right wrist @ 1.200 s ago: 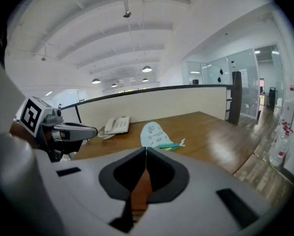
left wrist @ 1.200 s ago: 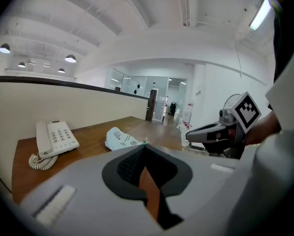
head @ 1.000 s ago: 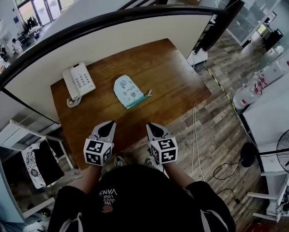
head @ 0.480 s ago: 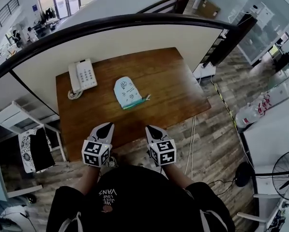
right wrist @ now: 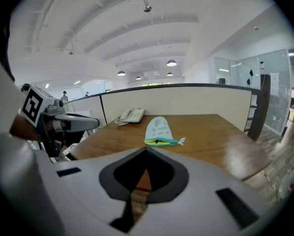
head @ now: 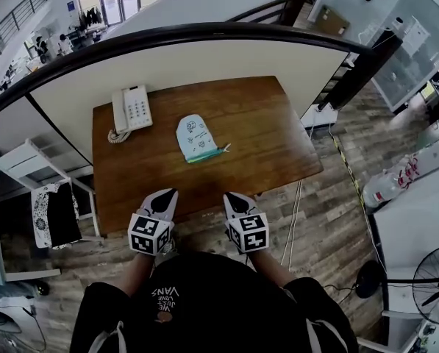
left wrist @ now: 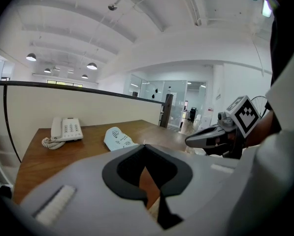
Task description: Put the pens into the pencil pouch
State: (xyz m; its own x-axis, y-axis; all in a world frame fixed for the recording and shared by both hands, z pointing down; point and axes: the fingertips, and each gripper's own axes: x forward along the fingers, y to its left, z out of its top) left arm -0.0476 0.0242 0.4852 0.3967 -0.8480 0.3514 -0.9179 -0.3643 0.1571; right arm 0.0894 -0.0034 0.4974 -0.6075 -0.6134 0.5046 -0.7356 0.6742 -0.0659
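Pencil pouch [head: 197, 137] lies lengthwise, mouth toward the person; left claw [head: 168, 193] and right claw [head: 229, 196] closed, empty.

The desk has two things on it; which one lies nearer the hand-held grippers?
The light blue pencil pouch, lying in the middle; the white telephone sits farther back, at the corner.

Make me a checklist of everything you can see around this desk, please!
Surface: wooden table, mostly bare.
Job's things: pencil pouch lies flat near the middle, its yellow-green mouth towards the person; no loose pens seen.
Clutter: telephone at the far left corner.
Grippers: left gripper and right gripper are both shut and empty, held side by side at the near edge.
Cables: coiled cord beside the telephone; thin cables on the floor right of the table.
Surroundings: curved partition behind the table; fan at lower right.
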